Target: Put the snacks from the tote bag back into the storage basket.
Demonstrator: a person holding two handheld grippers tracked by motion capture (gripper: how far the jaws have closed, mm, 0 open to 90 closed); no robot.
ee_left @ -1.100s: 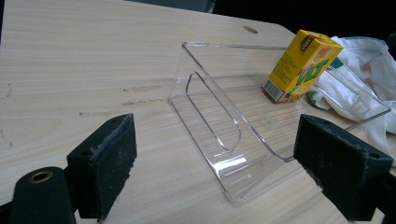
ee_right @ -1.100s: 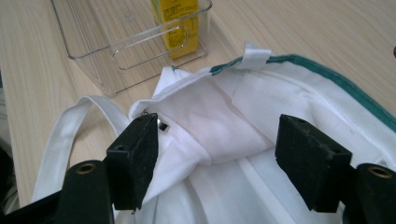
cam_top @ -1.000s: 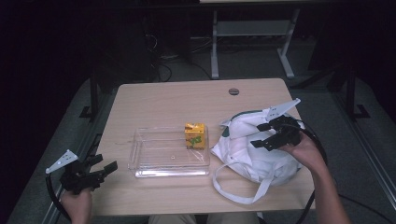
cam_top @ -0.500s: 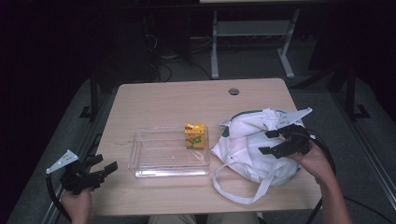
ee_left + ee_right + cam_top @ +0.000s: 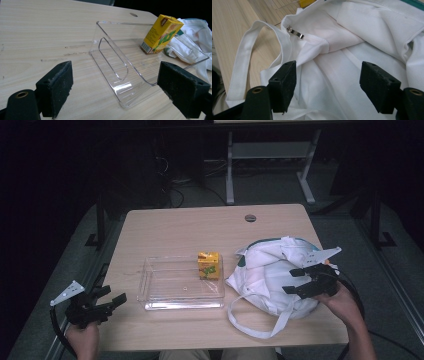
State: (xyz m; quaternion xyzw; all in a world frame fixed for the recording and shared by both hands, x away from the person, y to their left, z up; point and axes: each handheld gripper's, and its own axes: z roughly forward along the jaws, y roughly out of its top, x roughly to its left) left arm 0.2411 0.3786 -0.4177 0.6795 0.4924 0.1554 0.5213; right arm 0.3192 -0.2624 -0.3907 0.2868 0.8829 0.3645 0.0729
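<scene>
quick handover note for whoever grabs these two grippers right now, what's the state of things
Right gripper: jaws open, nothing between them, hovering over the white cloth bag, pointed at its folds near the mouth.
Left gripper: open, empty, at the near left corner of the table, facing the clear tray.
Things: the bag lies crumpled at the right of the table, its strap looped toward the near edge. A yellow drink carton stands upright in the tray's far right corner, beside the bag.
Done: the carton is in the tray.
Left: probably grip the bag; nothing is gripped yet. What is inside the bag cannot be seen.
</scene>
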